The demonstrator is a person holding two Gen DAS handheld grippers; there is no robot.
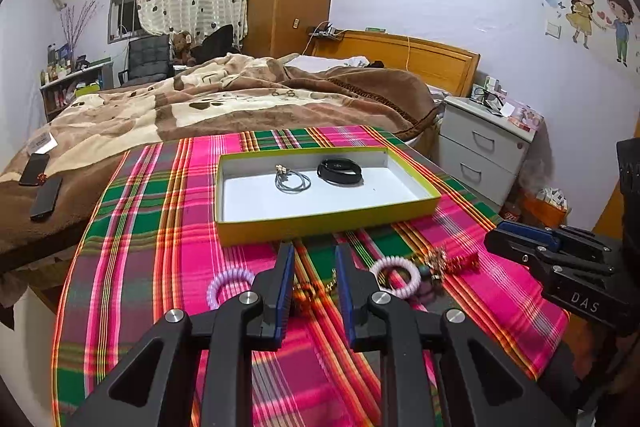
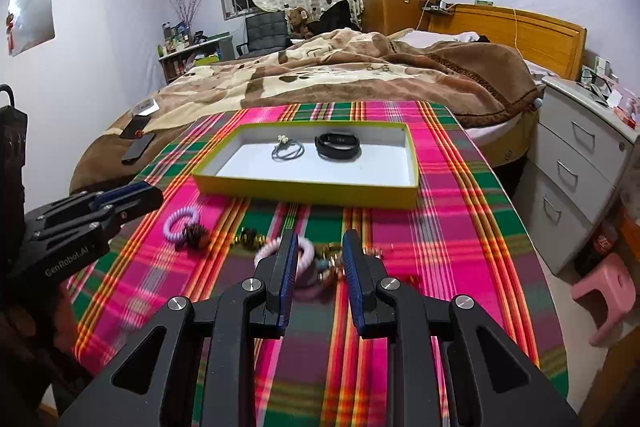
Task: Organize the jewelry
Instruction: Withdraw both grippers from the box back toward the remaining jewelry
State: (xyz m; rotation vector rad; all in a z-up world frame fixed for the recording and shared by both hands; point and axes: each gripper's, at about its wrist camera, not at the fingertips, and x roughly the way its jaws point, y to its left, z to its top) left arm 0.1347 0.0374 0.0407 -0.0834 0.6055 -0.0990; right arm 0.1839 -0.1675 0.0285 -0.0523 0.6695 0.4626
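Observation:
A yellow-green box [image 1: 320, 225] [image 2: 304, 193] with a white inside holds a grey cord bracelet [image 1: 293, 182] [image 2: 288, 150] and a black band [image 1: 340, 171] [image 2: 338, 147]. In front of it, on the plaid cloth, lie a lilac coil hair tie [image 1: 228, 285] [image 2: 181, 223], a pink coil hair tie [image 1: 396, 277] [image 2: 272, 247], a gold chain piece [image 1: 316, 289] [image 2: 249, 238] and a gold and red tangle [image 1: 448, 263] [image 2: 332, 263]. My left gripper [image 1: 314, 255] is open and empty above the gold chain. My right gripper [image 2: 320, 241] is open and empty above the pink tie and tangle.
The table with the plaid cloth [image 1: 160, 227] stands against a bed [image 1: 240, 95] with two phones [image 1: 40, 187] on it. A white nightstand [image 1: 480, 147] stands at the right, and a pink stool [image 2: 608, 291] is on the floor.

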